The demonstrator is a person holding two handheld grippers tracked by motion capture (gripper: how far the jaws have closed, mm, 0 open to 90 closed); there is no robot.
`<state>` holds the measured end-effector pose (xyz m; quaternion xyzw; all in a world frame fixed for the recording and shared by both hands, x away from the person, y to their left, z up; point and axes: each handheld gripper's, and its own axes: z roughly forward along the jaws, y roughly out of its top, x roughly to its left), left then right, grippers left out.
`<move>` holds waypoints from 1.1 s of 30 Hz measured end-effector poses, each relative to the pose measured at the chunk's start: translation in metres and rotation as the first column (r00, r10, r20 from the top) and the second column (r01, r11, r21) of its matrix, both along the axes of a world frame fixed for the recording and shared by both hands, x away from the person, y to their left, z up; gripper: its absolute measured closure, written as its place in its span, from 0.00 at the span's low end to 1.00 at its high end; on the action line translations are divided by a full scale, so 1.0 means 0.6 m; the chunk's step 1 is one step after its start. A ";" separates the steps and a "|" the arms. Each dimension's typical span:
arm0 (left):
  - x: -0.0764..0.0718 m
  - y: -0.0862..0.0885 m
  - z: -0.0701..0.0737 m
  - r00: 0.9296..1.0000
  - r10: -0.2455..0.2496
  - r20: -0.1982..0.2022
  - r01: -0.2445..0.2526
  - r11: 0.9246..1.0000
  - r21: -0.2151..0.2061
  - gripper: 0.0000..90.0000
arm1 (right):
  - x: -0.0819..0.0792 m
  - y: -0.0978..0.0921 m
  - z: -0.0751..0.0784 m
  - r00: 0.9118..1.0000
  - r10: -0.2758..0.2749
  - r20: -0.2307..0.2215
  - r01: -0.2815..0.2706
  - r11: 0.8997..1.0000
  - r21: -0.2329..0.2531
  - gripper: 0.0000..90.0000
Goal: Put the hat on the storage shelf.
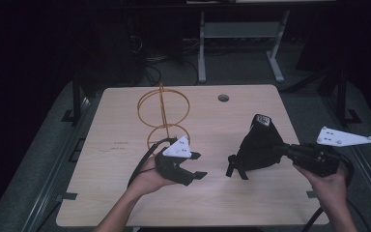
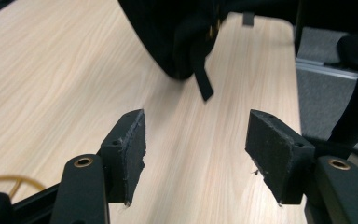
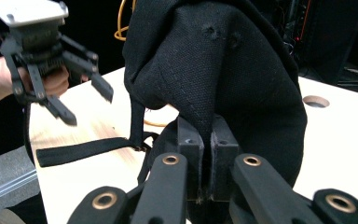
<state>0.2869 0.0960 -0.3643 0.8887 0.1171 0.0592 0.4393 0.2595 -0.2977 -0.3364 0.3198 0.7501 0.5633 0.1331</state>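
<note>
1. The bag [image 1: 258,150] sits on the right half of the counter [image 1: 125,121], propped up with its top lifted.
2. The right gripper [image 3: 208,175] has its fingers clenched on a fold of the bag's cloth, pinching it from the right side.
3. The left gripper [image 1: 193,165] hangs left of the bag, apart from it, its fingers [image 2: 133,144] released and empty.
4. The bag is black woven fabric, matte and slightly coarse, with stitched seams; it slumps and creases, so I judge it soft and light, with no shape of its own.
5. A flat webbing strap [image 3: 86,150] trails onto the wood; another strap end [image 2: 204,81] dangles toward the left gripper.
6. Good holds, as I judge: a seam, a doubled fold or a strap, since single cloth may slide between flat pads.
7. A thin yellow wire stand [image 1: 163,116] of rings on a post stands far left; it looks light and easily tipped.
</note>
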 end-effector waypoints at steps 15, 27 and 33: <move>-0.010 0.041 -0.061 0.999 0.042 -0.001 -0.042 0.998 0.040 0.38 | 0.033 0.026 0.059 0.999 0.037 -0.023 -0.038 0.999 -0.024 0.96; -0.019 0.054 -0.076 0.998 0.055 0.009 -0.055 0.997 0.049 0.33 | 0.060 0.058 0.100 0.997 0.075 -0.018 -0.075 0.997 -0.016 0.96; -0.018 0.057 -0.077 0.998 0.065 0.010 -0.066 0.997 0.045 0.32 | 0.075 0.084 0.125 0.995 0.104 -0.008 -0.104 0.994 -0.036 0.96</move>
